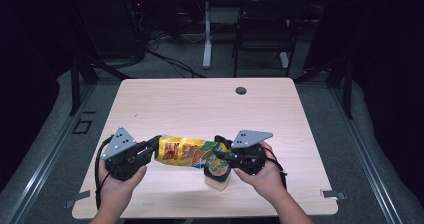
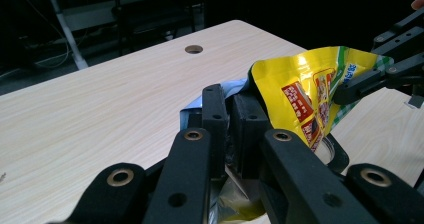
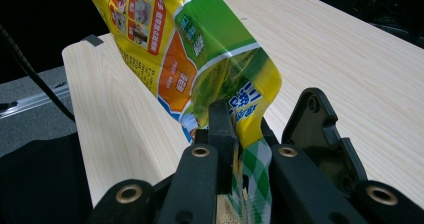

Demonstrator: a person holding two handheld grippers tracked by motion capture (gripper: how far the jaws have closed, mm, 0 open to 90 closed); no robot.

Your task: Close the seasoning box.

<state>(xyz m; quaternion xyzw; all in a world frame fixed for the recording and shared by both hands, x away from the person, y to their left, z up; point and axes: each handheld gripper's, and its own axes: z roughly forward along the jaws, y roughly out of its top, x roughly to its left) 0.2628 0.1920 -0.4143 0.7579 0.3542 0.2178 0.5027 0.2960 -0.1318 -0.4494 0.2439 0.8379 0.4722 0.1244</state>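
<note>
Yellow, glossy foil makes up the printed snack pouch [image 1: 186, 152], which is stretched above the near half of the pale wood-grain table [image 1: 200, 104], lifted off its surface and slung between the two grippers. At the near edge, the person's left hand [image 1: 117, 186] holds the left gripper [image 1: 156, 145], whose black jaws are pinched together on the pouch's left end; in the left gripper view that silvery end is squeezed between them. The right hand [image 1: 265, 176] holds the right gripper [image 1: 220, 154], its jaws clamped on the pouch's green-checked end, seen in the right gripper view. Just below that end a small pale cup with a black rim [image 1: 217, 176] stands on the table. Farther off, a round cable hole [image 1: 241, 90] lies near the far edge. Beyond the table stand a white table leg [image 1: 207, 34] and a black chair [image 1: 267, 26].
</note>
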